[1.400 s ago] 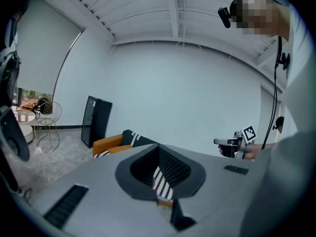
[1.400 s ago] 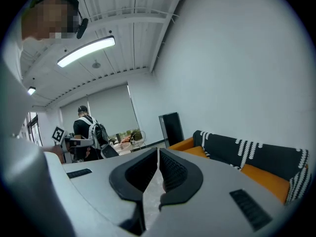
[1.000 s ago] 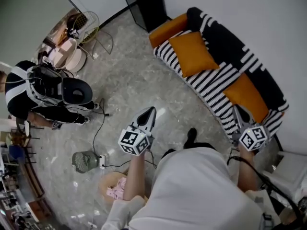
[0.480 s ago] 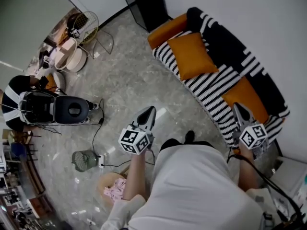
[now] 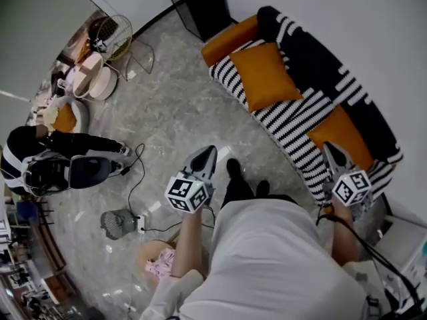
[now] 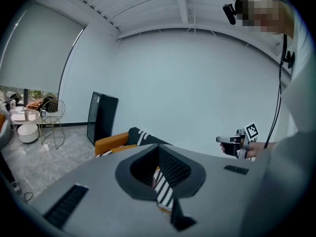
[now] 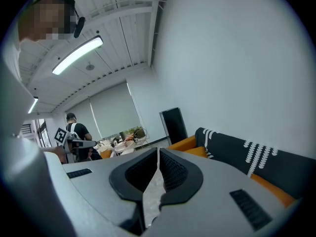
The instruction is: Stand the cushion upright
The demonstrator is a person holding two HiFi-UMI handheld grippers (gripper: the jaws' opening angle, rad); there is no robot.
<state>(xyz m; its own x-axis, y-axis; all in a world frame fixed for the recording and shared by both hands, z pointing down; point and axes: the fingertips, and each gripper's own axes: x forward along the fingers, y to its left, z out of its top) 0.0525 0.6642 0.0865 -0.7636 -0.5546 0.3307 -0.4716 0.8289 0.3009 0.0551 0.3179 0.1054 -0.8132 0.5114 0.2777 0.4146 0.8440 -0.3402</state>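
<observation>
We hold both grippers out ahead of us, above the grey stone floor (image 5: 180, 119). The left gripper (image 5: 209, 151) has its jaws clenched together with nothing between them. Through the slit we see only a sliver of the striped sofa (image 5: 293, 122) beyond. The right gripper (image 5: 328, 146) is clenched as well and empty, its tip over the near end of the sofa seat.

The orange cushion (image 5: 263, 75) lies flat on the seat toward the sofa's far end, near the orange armrest (image 5: 230, 39) and well apart from both grippers. A second orange cushion (image 5: 341, 137) rests at the near end of the seat, just beyond the right gripper's tip; we cannot tell whether they touch.

A black cabinet (image 5: 200, 2) stands past the sofa's far end. At the far left a person (image 5: 30, 159) in black and white is low to the floor, and a small wire-caged fan (image 5: 119, 223) sits near our left side.
</observation>
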